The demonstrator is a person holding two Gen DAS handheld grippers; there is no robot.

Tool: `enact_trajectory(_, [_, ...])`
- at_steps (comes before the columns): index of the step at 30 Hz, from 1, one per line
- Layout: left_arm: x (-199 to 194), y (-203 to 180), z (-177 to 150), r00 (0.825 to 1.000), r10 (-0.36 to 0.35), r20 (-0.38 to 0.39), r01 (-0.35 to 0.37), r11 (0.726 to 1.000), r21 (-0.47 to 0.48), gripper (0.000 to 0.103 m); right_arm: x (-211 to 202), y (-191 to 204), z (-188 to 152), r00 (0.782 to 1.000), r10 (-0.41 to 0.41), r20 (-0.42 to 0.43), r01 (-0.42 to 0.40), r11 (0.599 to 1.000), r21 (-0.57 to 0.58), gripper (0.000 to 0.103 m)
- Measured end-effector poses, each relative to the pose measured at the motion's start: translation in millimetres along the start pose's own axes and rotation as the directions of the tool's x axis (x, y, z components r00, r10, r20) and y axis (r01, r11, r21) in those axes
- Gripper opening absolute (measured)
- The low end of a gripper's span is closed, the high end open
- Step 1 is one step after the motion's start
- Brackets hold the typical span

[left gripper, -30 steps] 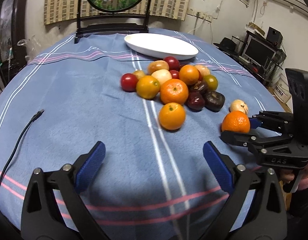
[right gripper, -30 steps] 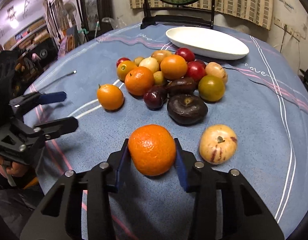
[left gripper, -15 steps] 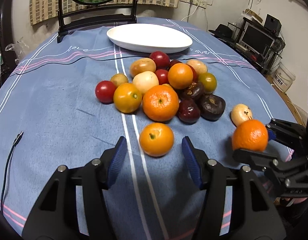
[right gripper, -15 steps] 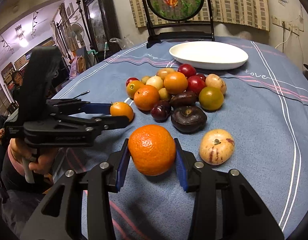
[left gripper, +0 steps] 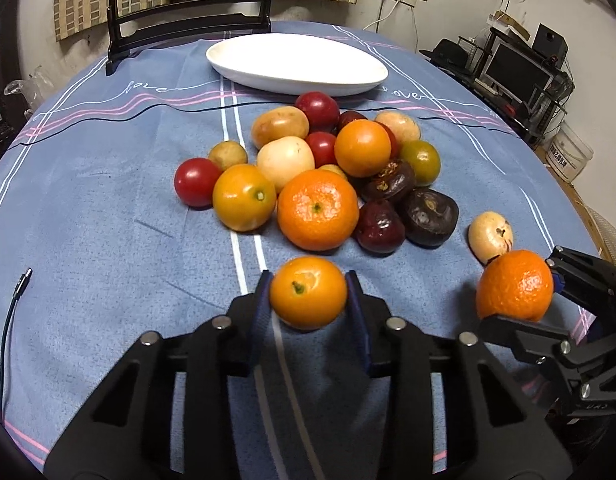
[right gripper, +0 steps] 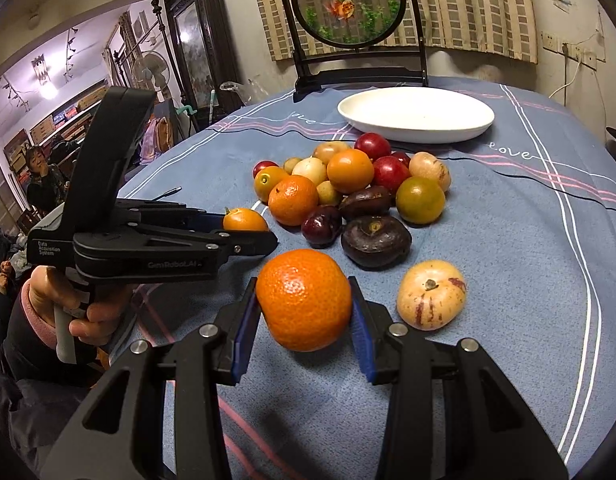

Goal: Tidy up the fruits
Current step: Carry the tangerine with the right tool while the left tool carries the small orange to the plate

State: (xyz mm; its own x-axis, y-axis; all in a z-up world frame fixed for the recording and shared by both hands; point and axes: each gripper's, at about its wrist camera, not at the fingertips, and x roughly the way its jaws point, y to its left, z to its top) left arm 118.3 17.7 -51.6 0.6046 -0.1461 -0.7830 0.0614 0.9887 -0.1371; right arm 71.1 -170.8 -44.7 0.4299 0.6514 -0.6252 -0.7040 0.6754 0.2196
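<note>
1. Left wrist view: the left tool (left gripper: 308, 292) has just been closing and its blue pads (left gripper: 260, 312) now sit against both sides of a small orange (left gripper: 308, 292), so it's gripping that one. The orange is right between the tips, over the blue striped cloth of the worktop (left gripper: 88, 240).
2. Same view, just past the tips: the fruit pile (left gripper: 327, 168). The big tangerine (left gripper: 317, 209) is straight ahead and closest, a yellow-orange fruit (left gripper: 244, 196) and a red one (left gripper: 196, 181) ahead to the left, dark purple ones (left gripper: 427, 216) ahead to the right.
3. Further ahead, behind the pile, there's the white plate (left gripper: 296, 62), nothing on it.
4. Off to the right of the left tool, the right tool (left gripper: 547, 292) comes in from the edge, clamped on a bigger orange (left gripper: 513, 286). A pale speckled fruit (left gripper: 491, 236) sits right behind that one.
5. A thin black cable (left gripper: 12, 312) lies on the cloth, well off to the left.
6. Right wrist view: the right tool (right gripper: 304, 312) is closed on the bigger orange (right gripper: 304, 300), pads tight on both sides, held a bit above the cloth.
7. The pale speckled fruit (right gripper: 431, 294) lies just right of its tips, a dark purple fruit (right gripper: 375, 242) just ahead.
8. To the left, the left tool (right gripper: 264, 236) is seen side-on in a person's hand (right gripper: 68, 304) with a pink cuff, the small orange (right gripper: 245, 220) poking out between its fingers.
9. Pile (right gripper: 347, 184) and plate (right gripper: 415, 114) are further ahead.
</note>
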Motion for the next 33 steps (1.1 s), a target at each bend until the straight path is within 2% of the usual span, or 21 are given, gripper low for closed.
enact_trajectory(6, [-5.9, 2.2, -3.0, 1.000, -0.018, 0.009, 0.019, 1.000, -0.018, 0.036, 0.3, -1.4, 0.7, 1.000, 0.011, -0.006, -0.011, 1.000, 0.003, 0.043])
enact_trajectory(11, [-19.8, 6.5, 2.2, 0.998, -0.053, 0.035, 0.053, 0.999, -0.010, 0.036, 2.7, -9.2, 8.8, 0.997, 0.071, -0.032, -0.070, 0.997, 0.029, 0.043])
enact_trajectory(15, [-31.9, 11.4, 25.4, 0.994, -0.086, 0.067, 0.086, 0.996, 0.006, 0.036, -0.7, -14.4, 34.5, 0.999, 0.036, -0.007, -0.036, 0.999, -0.006, 0.043])
enact_trajectory(18, [-33.6, 13.3, 57.3, 0.993, -0.064, 0.100, 0.061, 0.998, 0.034, 0.036, 1.1, -28.2, 68.4, 1.000, -0.006, 0.031, 0.006, 1.000, -0.009, 0.043])
enact_trajectory(20, [-26.0, 16.4, 88.9, 0.993, -0.039, 0.110, 0.034, 0.998, 0.046, 0.036, 10.4, -46.6, 94.8, 0.996, -0.077, 0.042, 0.077, 0.997, 0.009, 0.043])
enact_trajectory(25, [20.4, 30.0, 175.4, 0.995, 0.025, 0.093, -0.027, 0.999, 0.021, 0.036, 66.2, -104.8, 160.3, 0.982, -0.188, 0.016, 0.187, 0.980, 0.071, 0.042])
enact_trajectory(28, [65.3, 49.5, 213.7, 1.000, 0.015, 0.018, -0.013, 0.998, -0.060, 0.036, 102.7, -133.9, 178.8, 0.979, -0.199, -0.047, 0.203, 0.973, 0.109, 0.042])
enact_trajectory(33, [113.5, 63.6, 240.1, 0.998, 0.050, -0.050, -0.055, 0.994, -0.095, 0.036, 143.2, -162.6, 192.2, 0.977, -0.176, -0.120, 0.193, 0.970, 0.146, 0.042])
